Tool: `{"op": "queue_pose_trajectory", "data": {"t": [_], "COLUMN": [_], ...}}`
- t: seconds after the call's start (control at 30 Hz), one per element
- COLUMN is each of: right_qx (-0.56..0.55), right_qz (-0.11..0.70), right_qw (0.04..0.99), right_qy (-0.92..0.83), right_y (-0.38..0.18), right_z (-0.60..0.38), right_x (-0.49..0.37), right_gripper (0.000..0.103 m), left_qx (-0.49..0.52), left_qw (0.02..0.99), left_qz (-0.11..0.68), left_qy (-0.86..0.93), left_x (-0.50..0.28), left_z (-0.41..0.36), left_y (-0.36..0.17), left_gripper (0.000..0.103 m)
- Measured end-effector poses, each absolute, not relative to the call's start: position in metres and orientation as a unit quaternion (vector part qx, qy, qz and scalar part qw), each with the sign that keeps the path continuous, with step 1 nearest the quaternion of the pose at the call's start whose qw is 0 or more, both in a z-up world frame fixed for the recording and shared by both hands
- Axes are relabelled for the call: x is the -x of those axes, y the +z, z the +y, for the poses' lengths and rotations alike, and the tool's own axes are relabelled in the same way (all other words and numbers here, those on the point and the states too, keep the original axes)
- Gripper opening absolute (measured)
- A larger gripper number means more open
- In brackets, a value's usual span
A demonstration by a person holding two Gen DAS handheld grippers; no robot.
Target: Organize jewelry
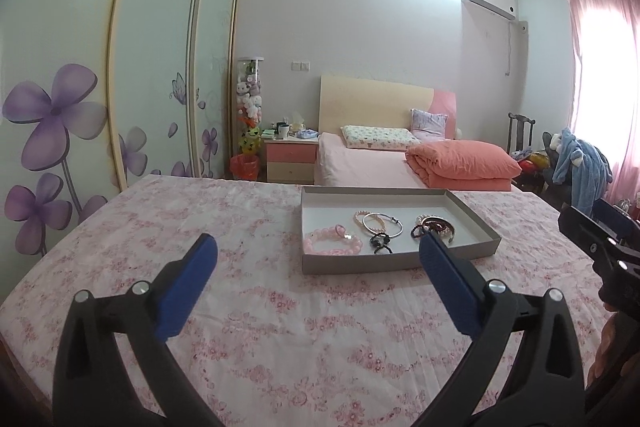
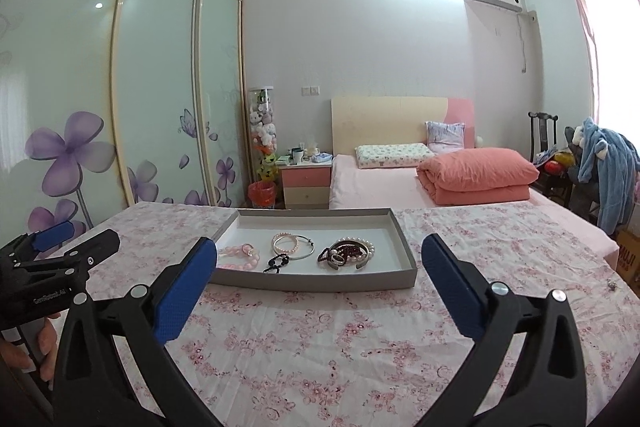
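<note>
A shallow grey cardboard tray point(image 1: 360, 263) point(image 2: 320, 283) lies on a table with a pink floral cloth. In it lie a pink bead bracelet point(image 1: 332, 245) point(image 2: 238, 253), a pale pearl bracelet with a silver bangle point(image 1: 378, 223) point(image 2: 294, 246), a small black cord piece point(image 1: 380, 242) point(image 2: 277, 263) and a heap of dark and pearl bracelets point(image 1: 434, 225) point(image 2: 347, 253). My left gripper point(image 1: 318, 251) is open and empty, a little short of the tray. My right gripper point(image 2: 320, 255) is open and empty, also short of the tray.
The floral tablecloth point(image 1: 260, 327) point(image 2: 340, 347) spreads around the tray. A small metal piece point(image 2: 611, 284) lies on the cloth at the far right. Behind stand a bed point(image 1: 372, 163), a nightstand point(image 1: 290, 159), a sliding wardrobe point(image 1: 160, 67) and a chair with blue clothes point(image 2: 604, 163).
</note>
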State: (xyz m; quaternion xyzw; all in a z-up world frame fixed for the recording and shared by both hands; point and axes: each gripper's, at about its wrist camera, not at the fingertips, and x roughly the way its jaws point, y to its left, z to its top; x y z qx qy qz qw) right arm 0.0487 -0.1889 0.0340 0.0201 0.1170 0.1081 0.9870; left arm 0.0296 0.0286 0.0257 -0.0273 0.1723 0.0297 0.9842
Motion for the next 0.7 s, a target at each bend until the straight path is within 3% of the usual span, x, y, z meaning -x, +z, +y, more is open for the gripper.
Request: {"op": "queue_pose_trajectory", "data": {"t": [0.7], "right_qx": [-0.027], "right_qz": [0.138], "right_qw": [0.985], "right_qy": [0.102], "right_y": [0.015], "right_z": [-0.191], "right_x": [-0.05], "right_gripper": [0.101], "left_qx": [0.021], "left_qw": [0.986], "left_qz": [0.167], "left_qy": [0.017], "left_x": [-0.023], "left_z": [0.021], "left_y": [0.011], "left_gripper": [0.099]}}
